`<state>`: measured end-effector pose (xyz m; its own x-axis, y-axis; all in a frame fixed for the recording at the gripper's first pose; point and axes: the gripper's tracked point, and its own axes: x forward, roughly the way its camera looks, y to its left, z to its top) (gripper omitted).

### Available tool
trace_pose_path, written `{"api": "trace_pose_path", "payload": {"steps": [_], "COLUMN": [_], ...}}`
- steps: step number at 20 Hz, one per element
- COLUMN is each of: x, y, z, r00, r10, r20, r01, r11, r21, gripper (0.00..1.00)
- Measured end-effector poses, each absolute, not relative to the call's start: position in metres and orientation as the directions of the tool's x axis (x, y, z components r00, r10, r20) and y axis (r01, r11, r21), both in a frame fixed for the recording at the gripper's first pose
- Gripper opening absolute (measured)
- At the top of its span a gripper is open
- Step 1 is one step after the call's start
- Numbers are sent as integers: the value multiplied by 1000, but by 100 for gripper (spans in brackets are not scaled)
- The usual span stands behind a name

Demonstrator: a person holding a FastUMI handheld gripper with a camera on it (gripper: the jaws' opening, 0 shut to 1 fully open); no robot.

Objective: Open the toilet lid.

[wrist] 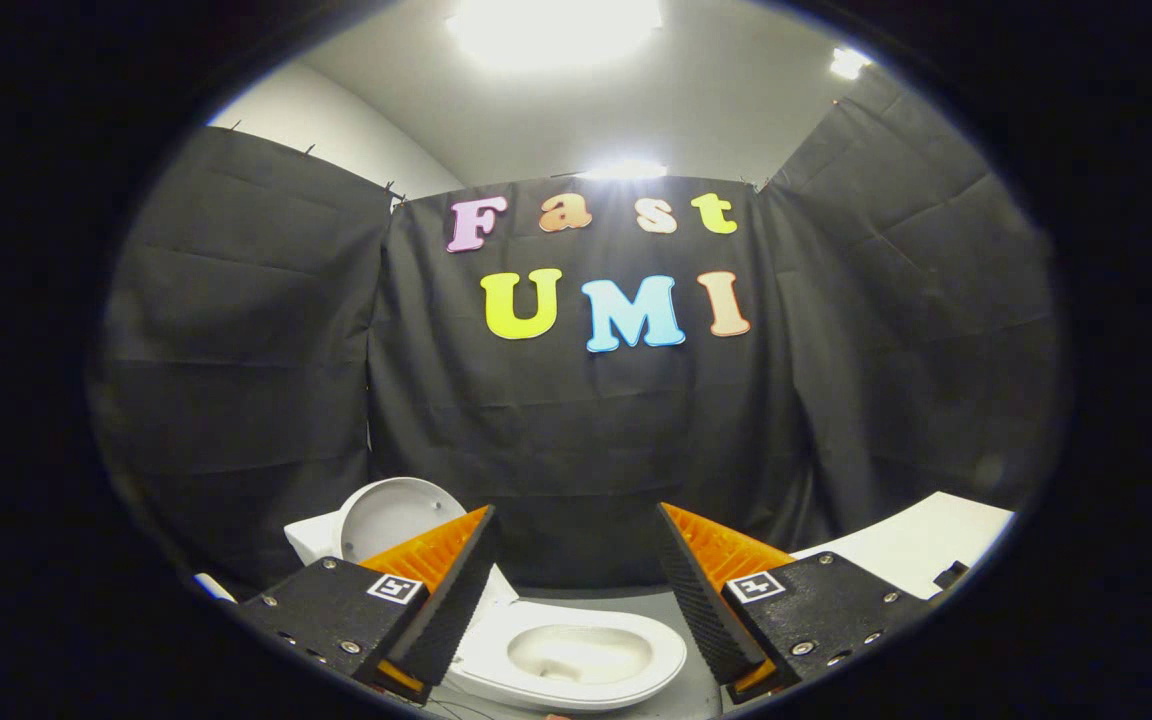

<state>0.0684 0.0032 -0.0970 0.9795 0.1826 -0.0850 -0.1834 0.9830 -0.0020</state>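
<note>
A small white toilet [576, 655] stands on the grey floor below and ahead of my fingers. Its round lid [391, 515] is raised upright, leaning back against the white tank [314, 538] behind the left finger. The bowl and seat ring lie uncovered between the two fingers. My gripper [576, 560] is open, held above the toilet with nothing between its fingers, and touches neither the lid nor the seat.
Black cloth walls close in the booth behind and on both sides of the toilet. A white tabletop [921, 545] juts in beyond the right finger. Grey floor [626, 602] lies around the toilet's base.
</note>
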Motion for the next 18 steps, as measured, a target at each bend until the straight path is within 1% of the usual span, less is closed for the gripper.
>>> {"api": "trace_pose_path", "payload": {"steps": [4,9,13,18], "x": [55,32,19,11], "y": [-32,-49,-43,-30], "z": [-97,-86,-69,-54], "r00": [989,995,996,996], "r10": [126,68,55,69], "r20": [-83,-74,-67,-53], "r01": [-131,-72,-59,-71], "r11": [990,996,996,996], "r21": [-61,-58,-64,-46], "gripper": [94,94,94,94]}}
